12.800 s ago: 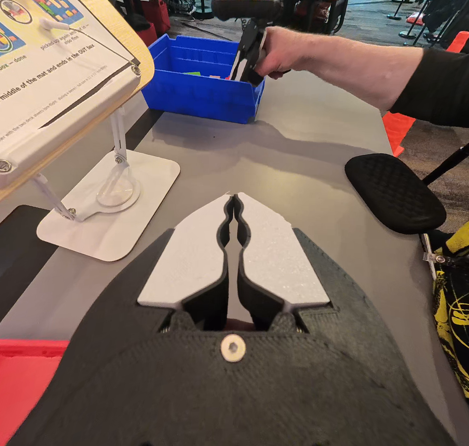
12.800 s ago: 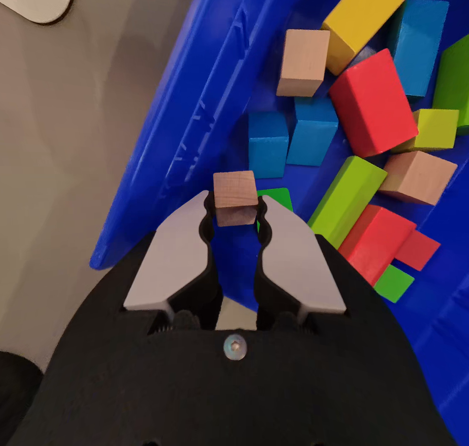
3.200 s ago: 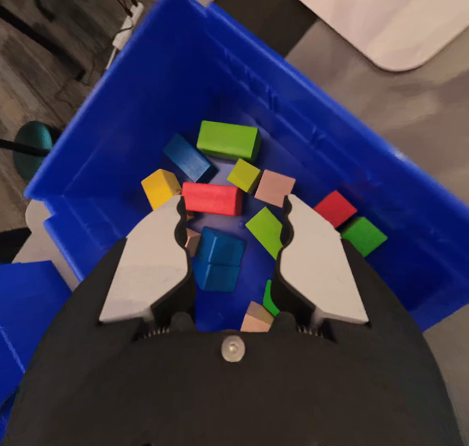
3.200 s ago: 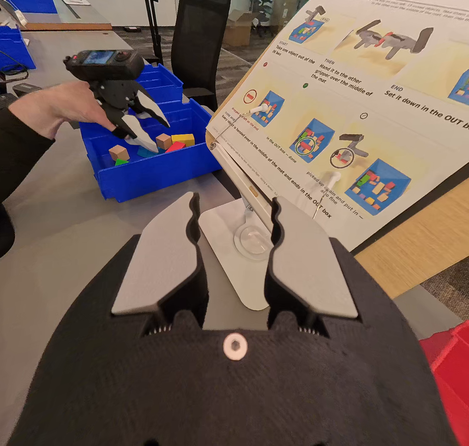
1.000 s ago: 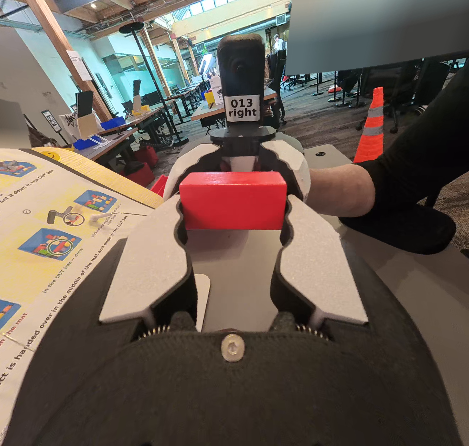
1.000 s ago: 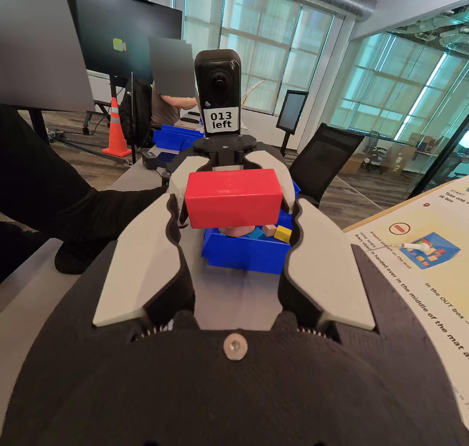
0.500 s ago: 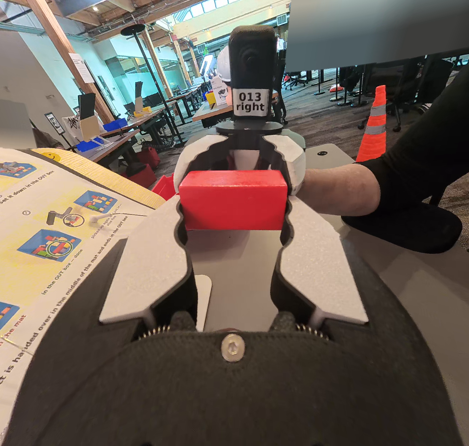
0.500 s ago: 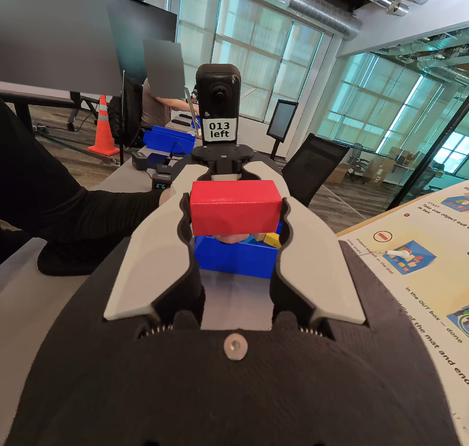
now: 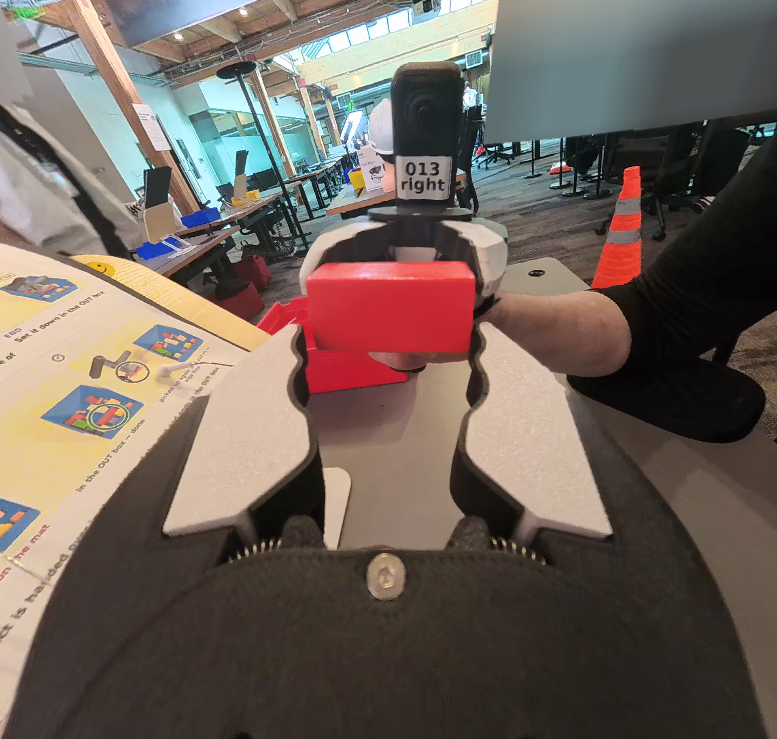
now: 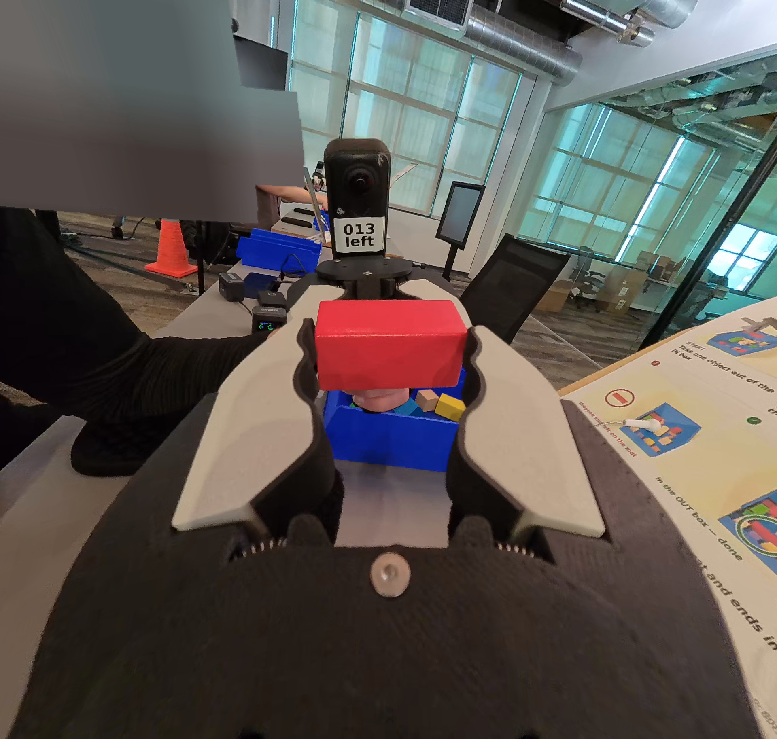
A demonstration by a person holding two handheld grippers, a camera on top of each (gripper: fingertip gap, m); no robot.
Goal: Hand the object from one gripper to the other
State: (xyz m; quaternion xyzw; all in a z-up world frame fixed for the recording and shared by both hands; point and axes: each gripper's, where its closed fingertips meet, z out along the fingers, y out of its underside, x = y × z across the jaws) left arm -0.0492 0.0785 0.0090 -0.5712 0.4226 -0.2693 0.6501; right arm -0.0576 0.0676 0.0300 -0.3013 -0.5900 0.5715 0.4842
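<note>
**Step in hand: transfer of the red block (image 9: 389, 311) from one gripper to the other.**

1. The 2 grippers met nose to nose, with the red block between them, raised clear of the worktop (image 9: 420, 445).
2. The right gripper (image 10: 389, 332) was clamped on the red block. Both of its fingers (image 10: 269, 403) pressed flat against the block's 2 short ends.
3. The left gripper (image 9: 387, 332) bracketed the same 2 ends from the opposite side. Its fingers (image 9: 252, 424) stood slightly apart from the block: a narrow gap showed at one end, and the other end sat at most in light touch. It appeared not to carry the load.
4. The red block lay level and crosswise, at the very tips of both pairs of fingers, not deep in either throat.

**Recommended practice**

- The right grip looked secure enough to take over; the left fingers should open fully before any retreat.
- Withdrawal should run straight back from the red block, so no fingertip drags an end and twists it.
- The tip-only hold leaves little margin; slow motion is advised.

Below and beyond the red block sat a blue bin (image 10: 391, 445) of coloured blocks on one side and a red bin (image 9: 349, 374) on the other.
</note>
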